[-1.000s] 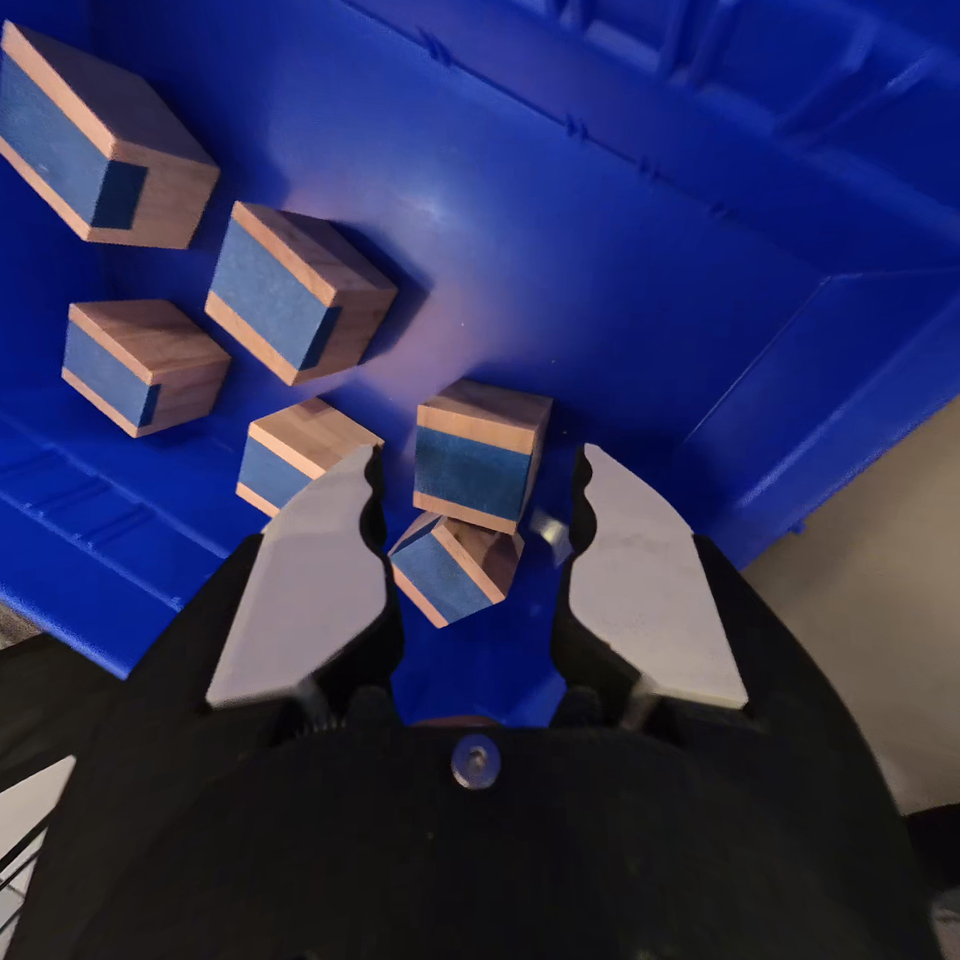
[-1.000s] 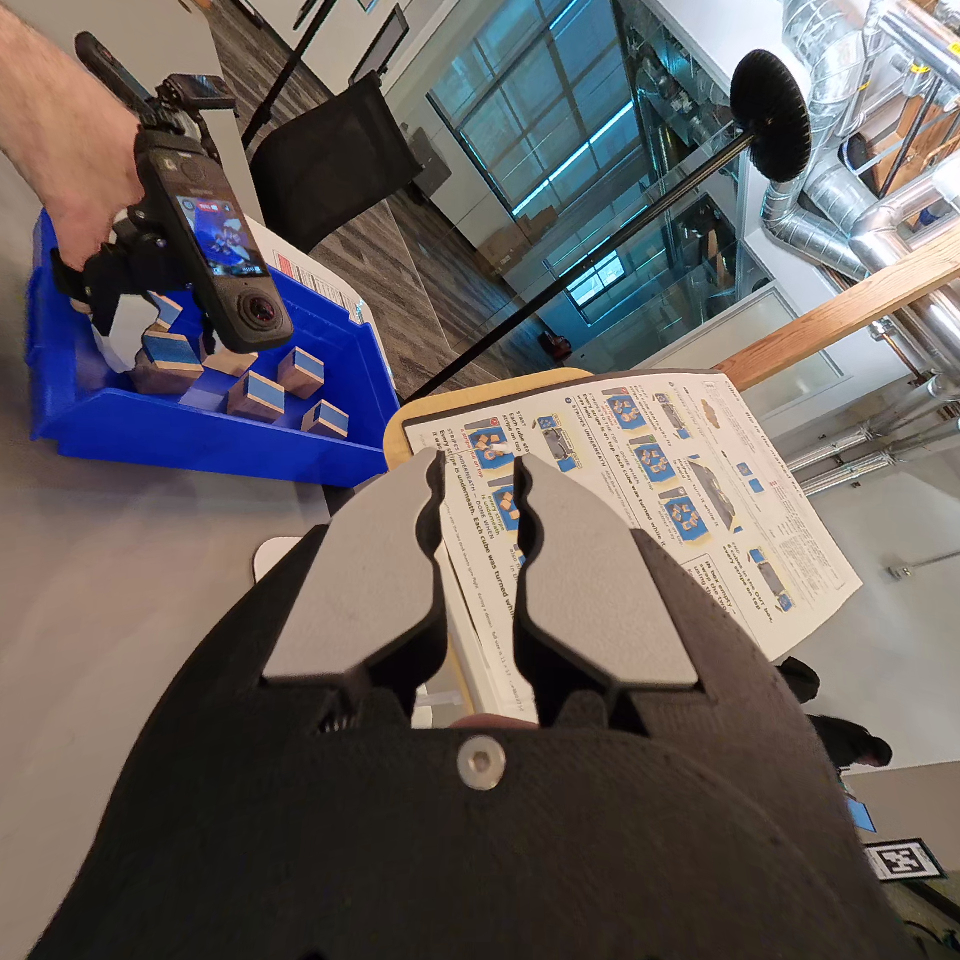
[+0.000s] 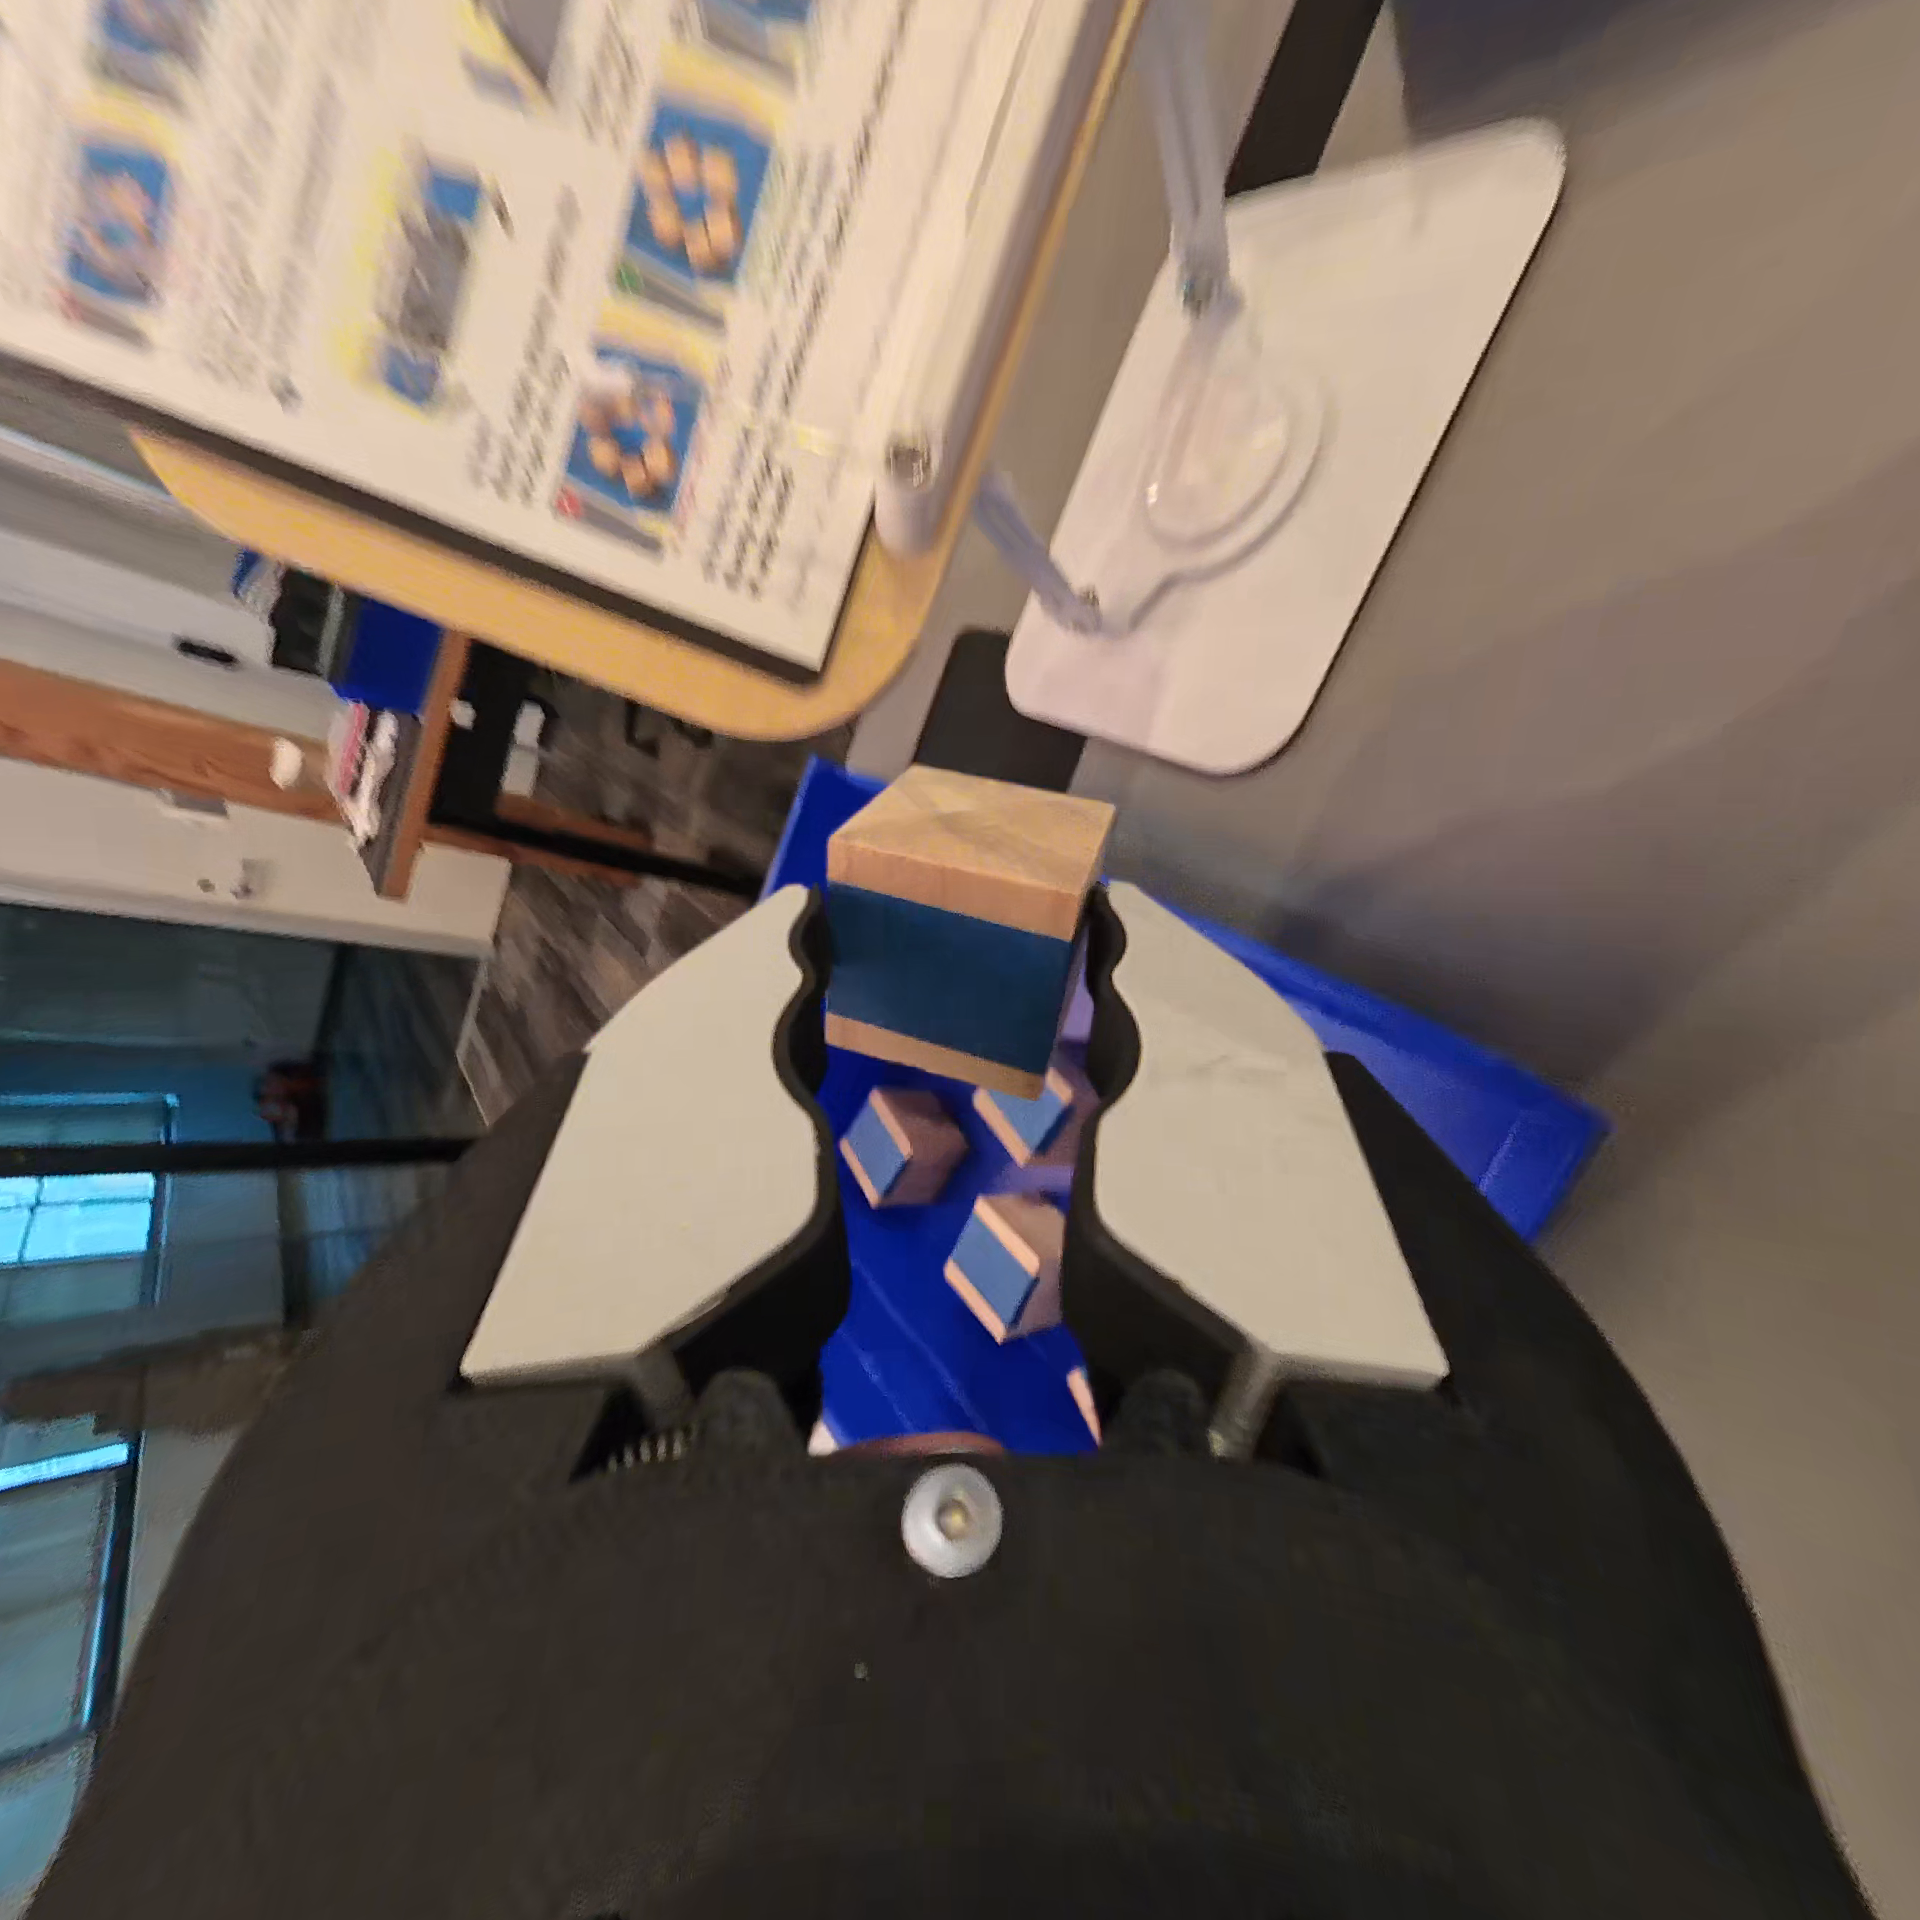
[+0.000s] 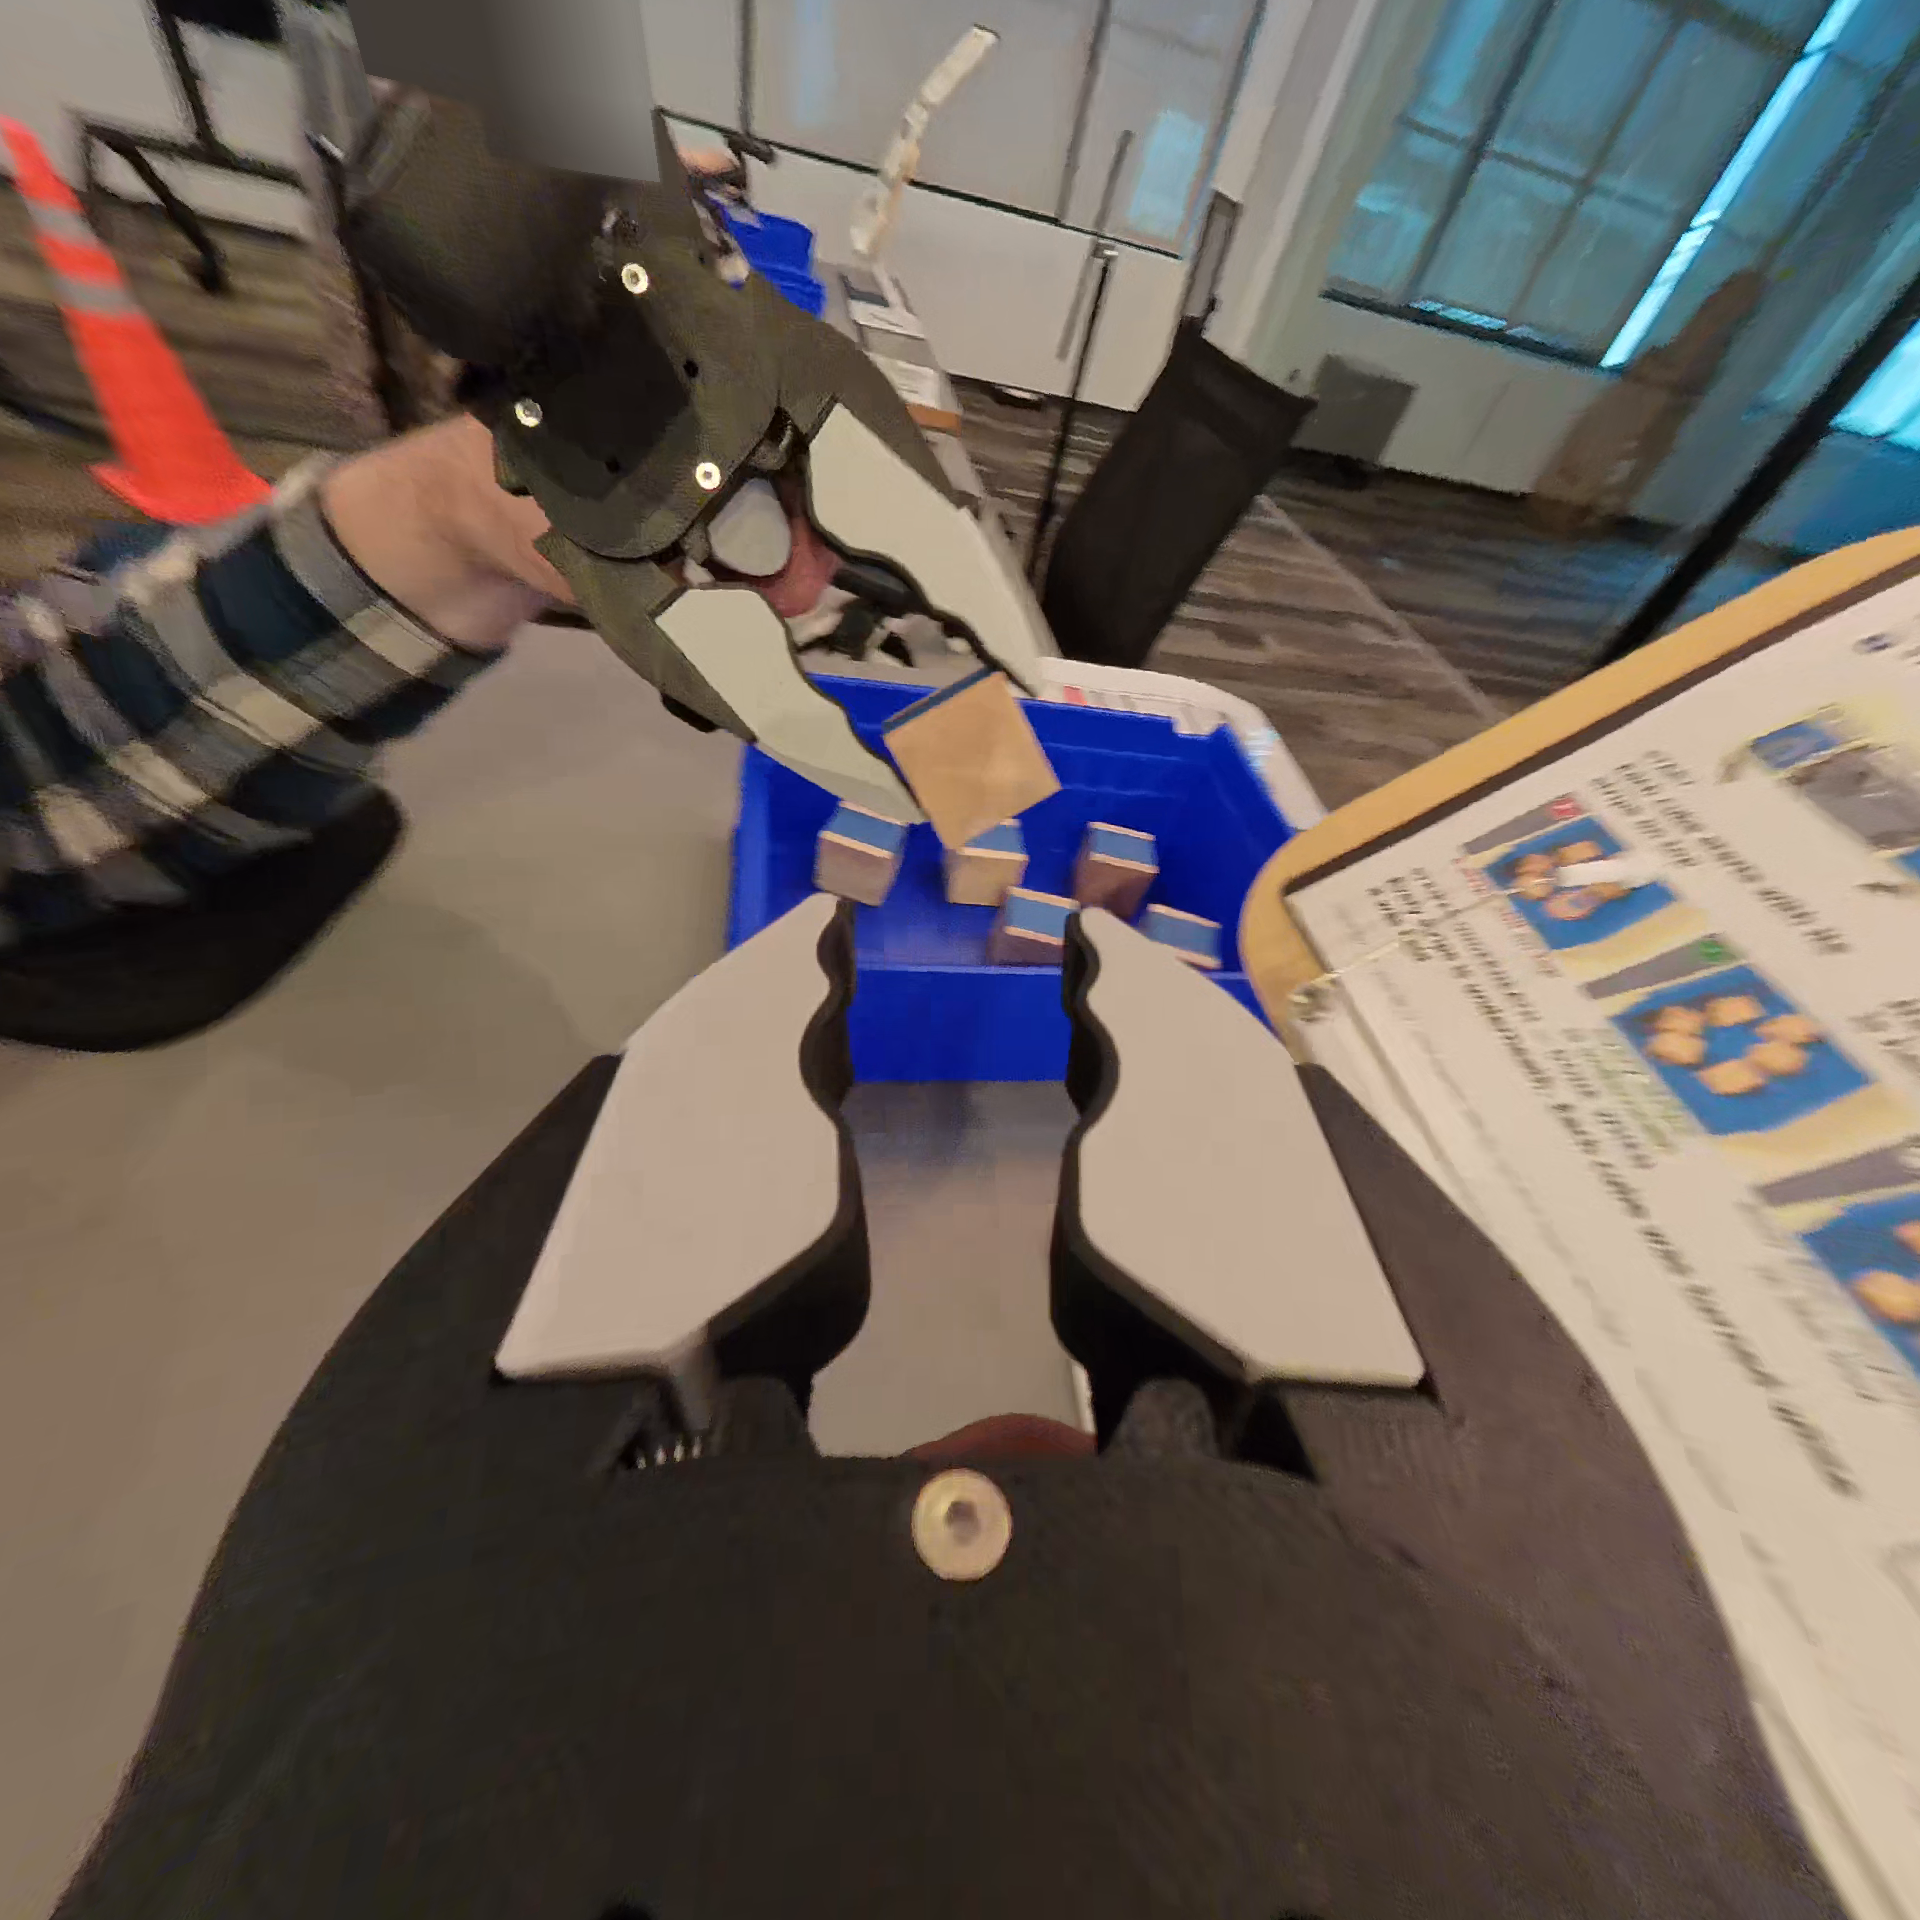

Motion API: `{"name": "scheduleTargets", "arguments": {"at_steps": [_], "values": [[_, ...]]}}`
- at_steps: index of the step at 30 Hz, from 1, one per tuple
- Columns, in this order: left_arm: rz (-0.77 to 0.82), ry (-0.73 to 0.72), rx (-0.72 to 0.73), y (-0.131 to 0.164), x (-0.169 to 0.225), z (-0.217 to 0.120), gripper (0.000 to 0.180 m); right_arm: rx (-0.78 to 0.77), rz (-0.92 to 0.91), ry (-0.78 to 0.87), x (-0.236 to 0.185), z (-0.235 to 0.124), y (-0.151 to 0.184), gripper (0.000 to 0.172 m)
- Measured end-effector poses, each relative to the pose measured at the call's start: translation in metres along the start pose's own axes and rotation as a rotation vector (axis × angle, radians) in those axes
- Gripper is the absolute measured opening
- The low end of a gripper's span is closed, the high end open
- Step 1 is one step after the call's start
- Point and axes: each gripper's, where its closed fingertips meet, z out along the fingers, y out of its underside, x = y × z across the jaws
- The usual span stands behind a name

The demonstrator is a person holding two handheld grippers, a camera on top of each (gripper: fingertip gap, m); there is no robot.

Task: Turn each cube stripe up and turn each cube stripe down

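Note:
My left gripper (image 3: 956,935) is shut on a wooden cube with a blue stripe (image 3: 961,935) and holds it in the air above the blue bin (image 3: 1455,1070). The right wrist view shows the same gripper (image 4: 935,748) with the cube (image 4: 971,764) clamped between its fingertips, a plain wood face turned toward me. Several striped cubes lie in the bin (image 4: 935,1008), such as one (image 4: 857,862) at the left and one (image 4: 1117,862) at the right. My right gripper (image 4: 956,935) is open with nothing in it, in front of the bin's near wall.
A board with a printed instruction sheet (image 4: 1621,987) stands at the right on a white stand base (image 3: 1299,436). A person's hand and plaid sleeve (image 4: 260,644) hold the left gripper. An orange cone (image 4: 125,343) stands far left on the floor.
My left gripper closed on a cube and lifted it out of the bin. My right gripper swung toward the bin and opened wider.

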Motion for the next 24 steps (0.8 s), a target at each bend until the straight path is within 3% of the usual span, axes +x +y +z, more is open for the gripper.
{"name": "scheduleTargets", "arguments": {"at_steps": [8,15,24], "values": [[0.066,-0.062,0.336,-0.078,0.010,-0.036,0.047,0.128,0.301,-0.329,-0.026,0.008,-0.002,0.069],[0.142,-0.099,0.495,-0.116,0.028,-0.053,0.047,0.273,0.464,-0.583,-0.047,-0.002,-0.020,0.070],[0.161,-0.117,0.582,-0.133,0.039,-0.055,0.046,0.286,0.476,-0.657,-0.060,-0.002,-0.021,0.063]]}}
